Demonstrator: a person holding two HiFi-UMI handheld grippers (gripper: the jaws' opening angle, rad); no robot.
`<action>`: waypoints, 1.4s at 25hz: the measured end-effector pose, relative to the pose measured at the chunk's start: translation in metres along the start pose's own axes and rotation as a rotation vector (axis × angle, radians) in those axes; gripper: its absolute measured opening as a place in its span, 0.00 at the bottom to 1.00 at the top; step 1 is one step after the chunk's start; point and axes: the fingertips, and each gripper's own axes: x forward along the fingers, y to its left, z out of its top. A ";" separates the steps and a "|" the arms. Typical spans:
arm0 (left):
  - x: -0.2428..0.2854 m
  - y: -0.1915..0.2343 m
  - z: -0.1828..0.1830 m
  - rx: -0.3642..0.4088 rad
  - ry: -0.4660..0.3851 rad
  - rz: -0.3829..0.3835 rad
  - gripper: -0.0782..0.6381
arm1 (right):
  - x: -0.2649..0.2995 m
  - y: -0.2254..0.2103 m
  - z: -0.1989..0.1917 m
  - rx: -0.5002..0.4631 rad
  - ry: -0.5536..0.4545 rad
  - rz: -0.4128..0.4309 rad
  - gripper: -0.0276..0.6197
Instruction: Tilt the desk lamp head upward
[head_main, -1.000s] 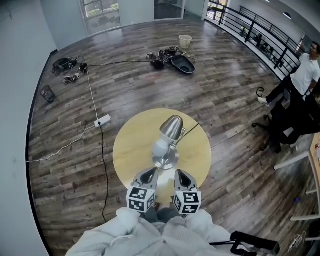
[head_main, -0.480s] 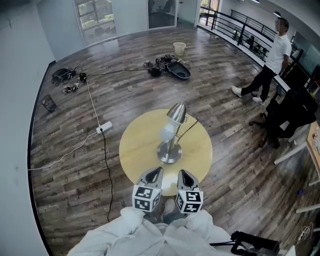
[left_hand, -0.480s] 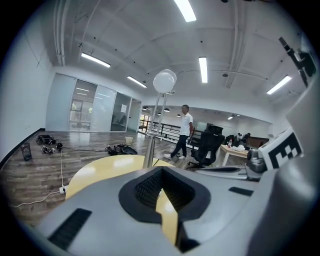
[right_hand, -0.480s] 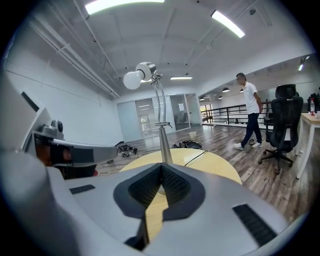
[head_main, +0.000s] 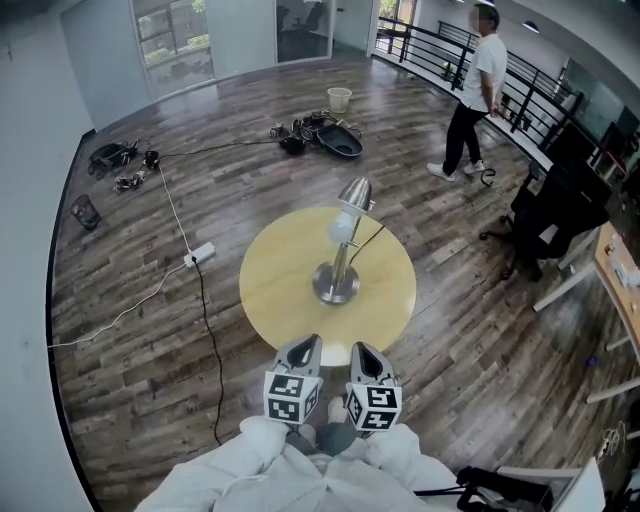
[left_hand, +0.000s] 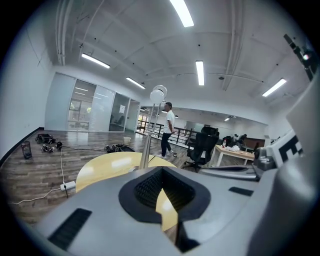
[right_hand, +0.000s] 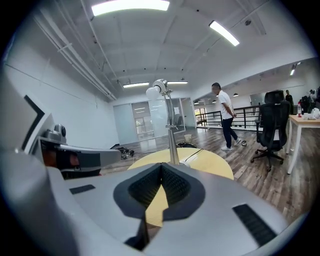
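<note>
1. Brushed-metal desk lamp (head_main: 344, 252) on the middle of a round yellow table (head_main: 265, 300); stem upright; lamp head (head_main: 353, 194) atop it, long axis slanted, bulb end lower and turned toward the camera wearer, metal cap higher and away
2. Straight ahead of both claws and well apart from them, beyond the table's near edge; head high above jaw level in both gripper views; base almost on the midline between them, so neither hand clearly nearer
3. Left gripper (head_main: 305, 348) and right gripper (head_main: 362, 350) side by side; jaws of each pressed together, nothing held
4. Counted: one lamp, one table, two grippers; further out, one person (head_main: 474, 95) near the railing, one black office chair (head_main: 548, 215)
</note>
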 end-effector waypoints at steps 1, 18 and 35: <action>-0.004 -0.002 -0.001 0.001 -0.004 0.000 0.11 | -0.005 0.002 0.000 0.000 -0.004 0.001 0.06; -0.017 -0.033 0.008 0.023 -0.036 0.019 0.11 | -0.027 0.012 0.017 -0.052 -0.036 0.075 0.06; -0.017 -0.032 0.005 0.021 -0.017 0.036 0.11 | -0.023 0.016 0.013 -0.093 -0.019 0.104 0.06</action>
